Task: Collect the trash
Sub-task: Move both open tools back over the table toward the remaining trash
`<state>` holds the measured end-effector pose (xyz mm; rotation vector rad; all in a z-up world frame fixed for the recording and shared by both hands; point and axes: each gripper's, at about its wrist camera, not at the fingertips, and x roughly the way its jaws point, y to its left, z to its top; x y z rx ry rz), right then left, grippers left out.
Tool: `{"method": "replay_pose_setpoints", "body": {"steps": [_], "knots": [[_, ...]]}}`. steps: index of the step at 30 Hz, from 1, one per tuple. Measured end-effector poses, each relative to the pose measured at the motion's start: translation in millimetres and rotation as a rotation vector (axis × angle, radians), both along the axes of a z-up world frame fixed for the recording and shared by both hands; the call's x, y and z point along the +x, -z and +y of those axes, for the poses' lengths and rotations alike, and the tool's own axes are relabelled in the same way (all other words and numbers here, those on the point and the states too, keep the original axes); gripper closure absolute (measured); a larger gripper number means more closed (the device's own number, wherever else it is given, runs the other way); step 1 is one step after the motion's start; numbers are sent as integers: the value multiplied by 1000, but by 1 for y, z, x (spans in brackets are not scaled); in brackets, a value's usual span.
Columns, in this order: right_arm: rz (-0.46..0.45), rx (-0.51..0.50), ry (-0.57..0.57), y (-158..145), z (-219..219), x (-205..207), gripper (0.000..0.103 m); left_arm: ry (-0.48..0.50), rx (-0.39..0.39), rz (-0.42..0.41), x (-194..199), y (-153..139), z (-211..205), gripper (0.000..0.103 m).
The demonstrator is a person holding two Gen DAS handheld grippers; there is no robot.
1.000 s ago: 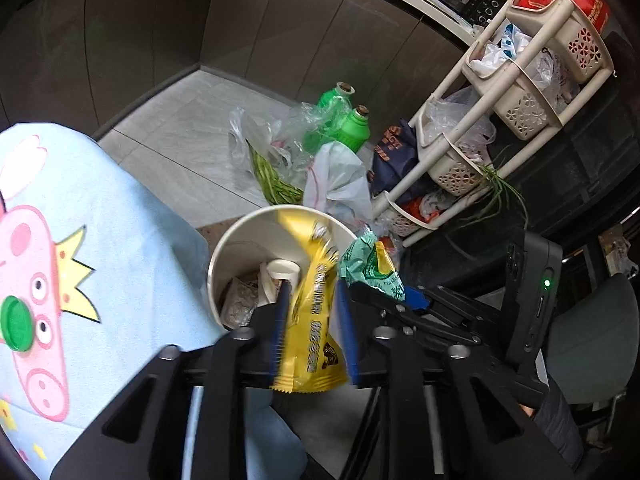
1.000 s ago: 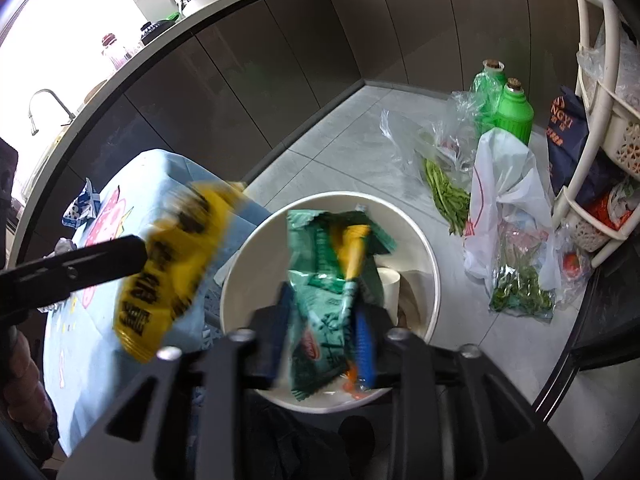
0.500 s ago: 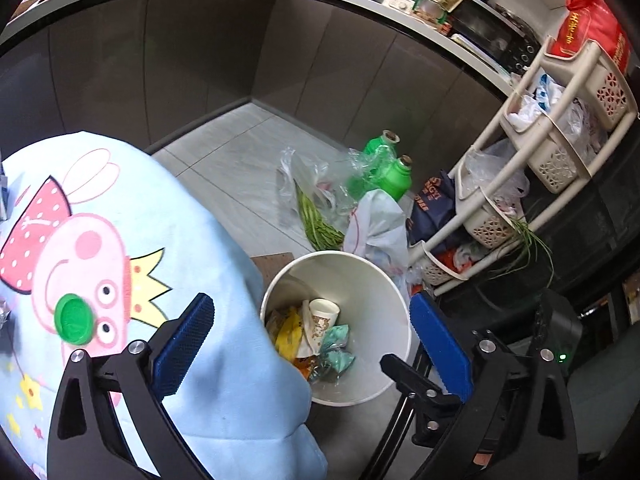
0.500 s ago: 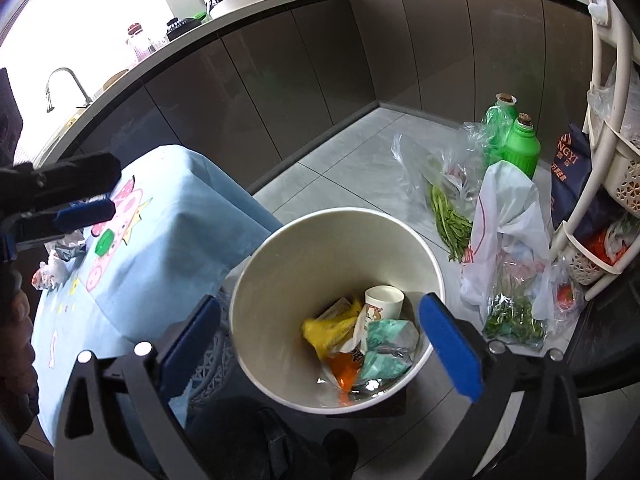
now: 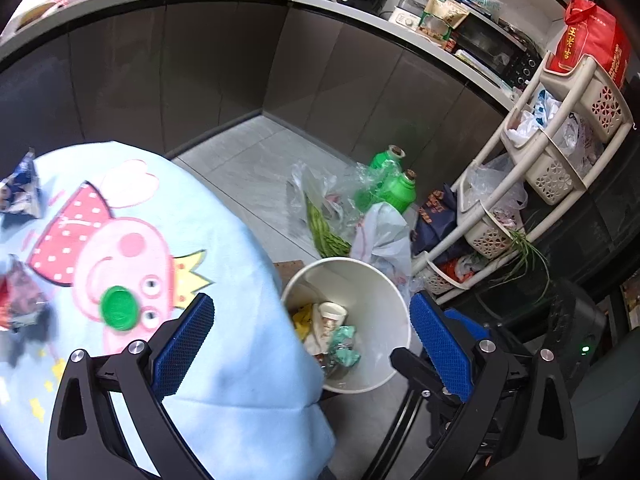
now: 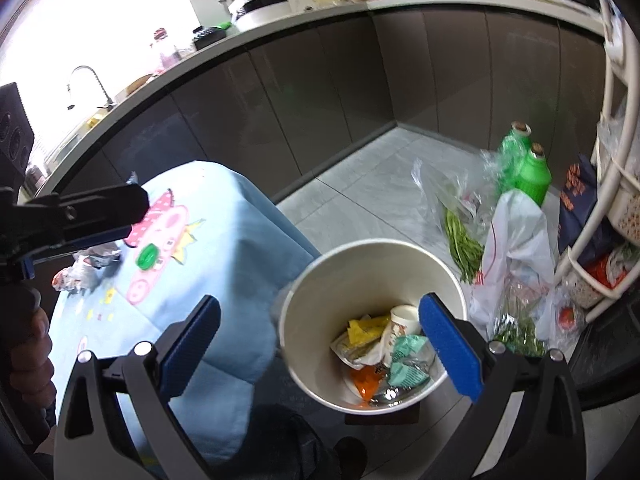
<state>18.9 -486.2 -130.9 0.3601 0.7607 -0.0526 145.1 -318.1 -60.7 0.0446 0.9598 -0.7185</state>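
Both wrappers dropped since a second ago: left view, left gripper (image 5: 308, 344) fingers wide and empty above the bin (image 5: 394, 292), more trash (image 5: 18, 304) waiting on the desk (image 5: 224, 240); right view, right gripper (image 6: 320, 344) wide, yellow wrapper (image 6: 366, 328) and green wrapper (image 6: 408, 372) inside.

Daylight blows out the window (image 6: 100, 20) at upper left; cabinets sit dim. Fisheye bending curves the edges, corners vignette black, and wrappers (image 5: 20, 300) at the left edge blur.
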Motion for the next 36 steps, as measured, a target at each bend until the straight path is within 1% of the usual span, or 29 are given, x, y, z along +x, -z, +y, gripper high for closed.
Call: {"method": "replay_pose_setpoints", "body": {"steps": [3,6,9,15,18,22,27,31,36], "knots": [[-27,-28,-35,-17,15,0,3,-30,18,-19,-6,-12,14,9],[-61,-38,-76,-33,31,-1,3,-83,23,-31,-12,-23,44,9],[-89,-47,-114,-46,49,0,3,-130,26,-39,-18,-28,75,9],[-111,-87,-163,-62,87,6,3,-259,74,-49,-25,-33,137,9],[-124,-82,-182,-67,104,8,3,-324,83,-58,-28,-37,167,9],[-164,-36,-233,-74,123,11,3,-385,94,-61,-32,-40,200,9],[-149,-13,-306,-78,152,20,3,-439,106,-51,-36,-36,231,9],[-110,3,-370,-77,179,30,3,-472,94,-31,-35,-30,251,9],[-90,-28,-437,-78,213,43,3,-501,88,-15,-34,-22,270,9]]}}
